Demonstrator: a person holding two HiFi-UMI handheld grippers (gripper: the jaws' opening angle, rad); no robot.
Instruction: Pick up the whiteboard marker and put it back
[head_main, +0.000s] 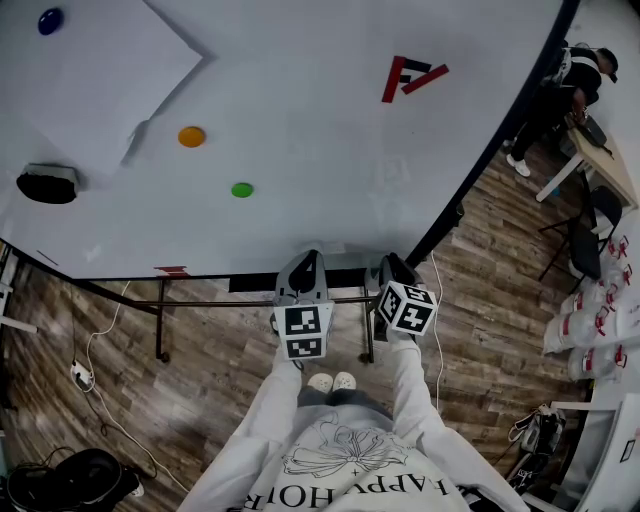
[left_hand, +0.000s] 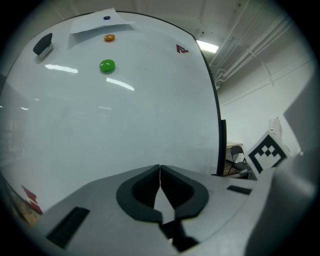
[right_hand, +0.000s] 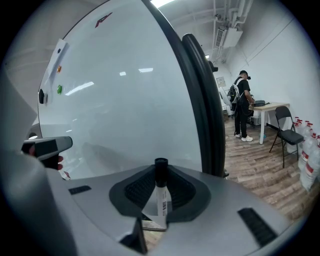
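Observation:
In the right gripper view a whiteboard marker (right_hand: 161, 194), white body with a black cap, stands between the jaws of my right gripper (right_hand: 161, 172), which is shut on it, cap pointing away from me. The head view shows that gripper (head_main: 396, 270) close to the lower edge of the whiteboard (head_main: 320, 130), above the dark tray (head_main: 255, 283); the marker is hidden there. My left gripper (head_main: 301, 272) is beside it to the left. Its jaws (left_hand: 160, 175) meet with nothing between them and face the board.
On the board are a green magnet (head_main: 241, 189), an orange magnet (head_main: 191, 136), a blue magnet (head_main: 50, 20), a black eraser (head_main: 47, 184), a paper sheet (head_main: 90, 70) and a red logo (head_main: 410, 77). A person (head_main: 560, 95) stands by a table (head_main: 605, 160) at the right. White bottles (head_main: 590, 330) stand on the wooden floor.

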